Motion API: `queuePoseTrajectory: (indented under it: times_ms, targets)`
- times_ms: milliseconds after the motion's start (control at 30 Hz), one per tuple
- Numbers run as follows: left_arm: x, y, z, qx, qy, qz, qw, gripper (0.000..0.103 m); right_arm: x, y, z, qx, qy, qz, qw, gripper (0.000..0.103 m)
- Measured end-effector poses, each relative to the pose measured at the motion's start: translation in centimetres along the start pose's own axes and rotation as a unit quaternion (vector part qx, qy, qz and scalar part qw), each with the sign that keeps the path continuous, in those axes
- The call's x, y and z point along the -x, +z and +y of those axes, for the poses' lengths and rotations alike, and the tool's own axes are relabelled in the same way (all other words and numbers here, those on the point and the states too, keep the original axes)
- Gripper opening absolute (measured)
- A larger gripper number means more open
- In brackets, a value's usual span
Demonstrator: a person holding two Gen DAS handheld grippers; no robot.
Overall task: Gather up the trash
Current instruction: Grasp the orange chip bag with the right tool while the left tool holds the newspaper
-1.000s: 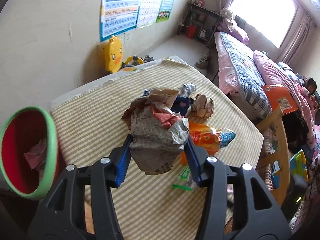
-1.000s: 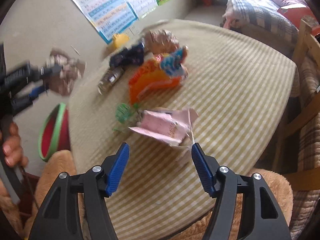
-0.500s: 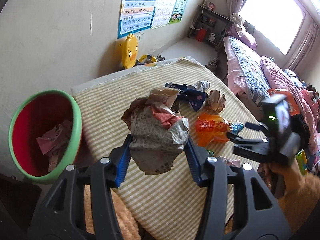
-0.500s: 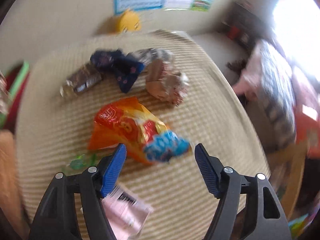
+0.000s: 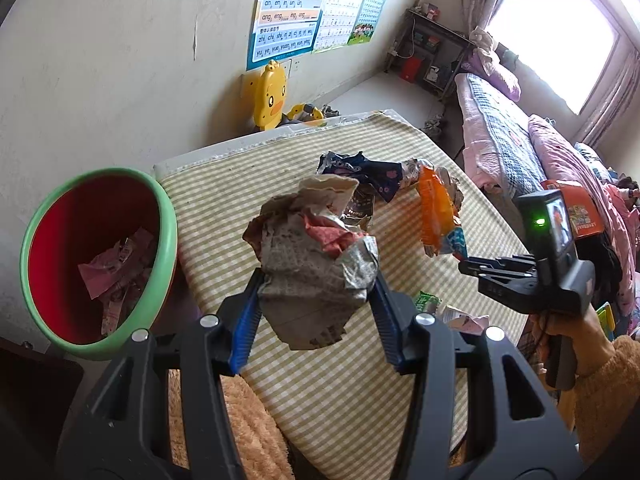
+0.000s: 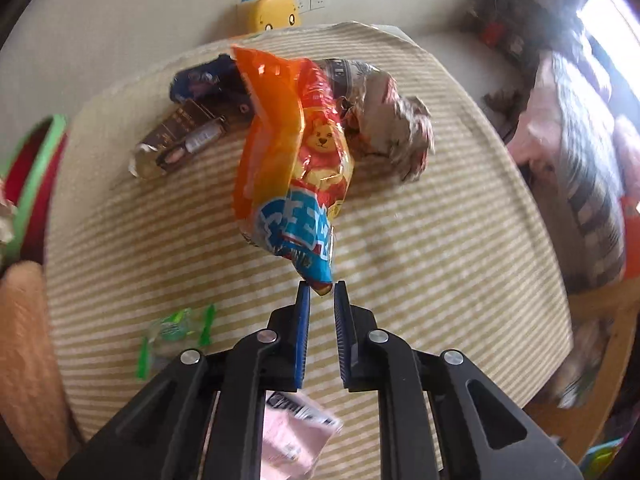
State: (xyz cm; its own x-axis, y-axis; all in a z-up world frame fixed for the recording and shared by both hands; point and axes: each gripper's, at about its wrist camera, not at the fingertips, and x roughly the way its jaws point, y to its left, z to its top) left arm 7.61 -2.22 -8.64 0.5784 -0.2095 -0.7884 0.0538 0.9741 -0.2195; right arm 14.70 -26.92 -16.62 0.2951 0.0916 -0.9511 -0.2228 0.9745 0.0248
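My left gripper (image 5: pixel 318 280) is shut on a crumpled wad of newspaper (image 5: pixel 312 256), held above the striped table's (image 5: pixel 224 184) near edge. The red bin with a green rim (image 5: pixel 168 240) stands just left of it, with pink scraps inside. In the right wrist view my right gripper (image 6: pixel 320 292) is shut on the blue corner of an orange snack bag (image 6: pixel 288 152), which hangs above the table. On the table lie a dark blue wrapper (image 6: pixel 200 80), a brown wrapper (image 6: pixel 180 140), a crumpled paper ball (image 6: pixel 384 120), a green candy wrapper (image 6: pixel 172 328) and a pink packet (image 6: pixel 292 428).
A yellow duck toy (image 5: pixel 270 96) stands against the wall behind the table, under posters. A bed (image 5: pixel 500 128) runs along the right side. A fuzzy brown cushion (image 5: pixel 248 432) sits at the table's near edge. A person's sleeved hand (image 5: pixel 600 364) holds the right gripper.
The right gripper swung over the orange bag, shut on its corner and lifted it off the table. The left gripper, still holding the paper wad, shifted towards the bin.
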Motion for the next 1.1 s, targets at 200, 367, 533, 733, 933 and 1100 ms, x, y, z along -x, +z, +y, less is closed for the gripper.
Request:
queuePoseTrajectory:
  times_ms: [200, 367, 533, 733, 933, 1100]
  targets:
    - [-0.2, 0.0, 0.0, 0.001, 0.001, 0.002, 1.0, 0.049, 2.2, -0.3, -0.7, -0.02, 0.045, -0.013, 0.999, 0.057]
    - [-0.6, -0.1, 0.1, 0.002, 0.0, 0.007, 1.0, 0.049, 2.6, 1.1, -1.5, -0.063, 0.074, -0.033, 0.995, 0.056]
    - [-0.2, 0.0, 0.1, -0.002, 0.004, 0.0, 1.0, 0.049, 0.7, 3.2, -0.2, -0.097, 0.091, -0.043, 0.99, 0.059]
    - [0.9, 0.2, 0.1, -0.011, 0.011, -0.017, 0.9997, 0.049, -2.5, 5.2, 0.2, -0.157, 0.105, -0.029, 0.982, 0.059]
    - [1.3, 0.2, 0.7, -0.009, 0.015, -0.021, 0.9996, 0.049, -0.8, 4.4, 0.7, -0.171, 0.111, -0.059, 0.977, 0.037]
    - [1.3, 0.2, 0.8, -0.003, 0.01, -0.024, 0.9997, 0.049, 4.3, 0.7, 1.3, -0.199, 0.127, -0.121, 0.964, 0.037]
